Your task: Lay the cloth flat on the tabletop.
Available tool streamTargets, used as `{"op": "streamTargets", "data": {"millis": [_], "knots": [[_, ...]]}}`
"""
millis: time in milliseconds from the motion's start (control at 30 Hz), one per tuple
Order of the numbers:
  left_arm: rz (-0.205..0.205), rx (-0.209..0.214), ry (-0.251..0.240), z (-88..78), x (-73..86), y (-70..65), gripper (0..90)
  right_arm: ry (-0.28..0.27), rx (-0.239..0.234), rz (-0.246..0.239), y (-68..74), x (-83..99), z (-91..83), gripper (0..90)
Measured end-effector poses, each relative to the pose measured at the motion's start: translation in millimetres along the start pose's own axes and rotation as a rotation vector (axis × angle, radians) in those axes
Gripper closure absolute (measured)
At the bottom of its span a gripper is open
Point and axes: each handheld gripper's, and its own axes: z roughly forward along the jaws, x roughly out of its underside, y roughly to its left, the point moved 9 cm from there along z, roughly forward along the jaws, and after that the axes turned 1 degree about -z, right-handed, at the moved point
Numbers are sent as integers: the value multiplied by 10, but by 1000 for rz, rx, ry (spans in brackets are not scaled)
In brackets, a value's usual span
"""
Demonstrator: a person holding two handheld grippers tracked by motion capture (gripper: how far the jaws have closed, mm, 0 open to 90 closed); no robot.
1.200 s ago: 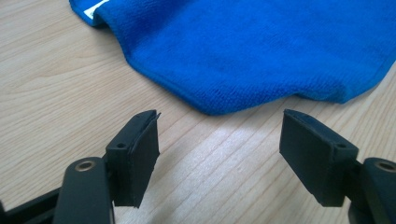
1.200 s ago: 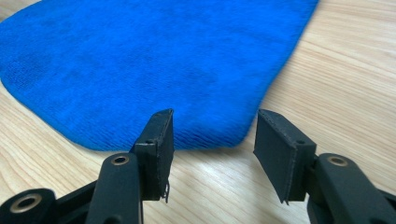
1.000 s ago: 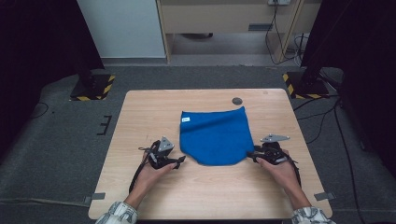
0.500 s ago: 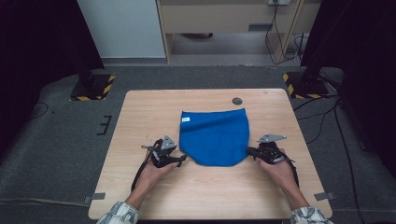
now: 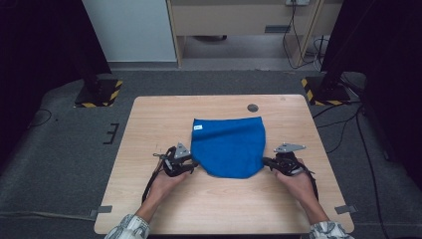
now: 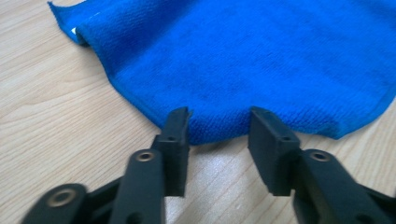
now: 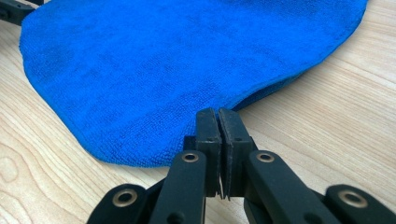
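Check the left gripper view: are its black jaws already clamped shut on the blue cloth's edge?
No, the left gripper has a clear gap between its jaws at the blue cloth.

Overhead lighting is even on the table [image 5: 219,209]; surroundings at 9 and 3 o'clock are dark. Gripper views: soft glare on wood, near jaws slightly blurred.

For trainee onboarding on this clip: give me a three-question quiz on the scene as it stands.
1. True or false: the right gripper is shut on the cloth's edge.
2. Which describes the left gripper? A) clamped on the cloth B) jaws apart at the cloth's edge, having just been closing C) lifted well above the table
3. What colour is the cloth?

Key: 1 true; 2 B; 3 blue.
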Motion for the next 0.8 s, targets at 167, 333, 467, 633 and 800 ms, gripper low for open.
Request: {"op": "streamTargets", "data": {"millis": [167,333,467,633,800], "knots": [[20,26,10,-7,8,-55,612,-9,-7,-5,-1,-11,-1,871],[54,25,-7,-3,0,-118,433,-17,-15,10,9,-15,-20,857],[63,13,16,34,33,-116,355,-19,-19,5,14,-17,-22,853],[42,17,28,57,66,-70,351,-22,-23,9,8,-19,-23,852],[34,13,58,-9,126,-30,374,-28,-25,14,8,-25,-30,849]]}}
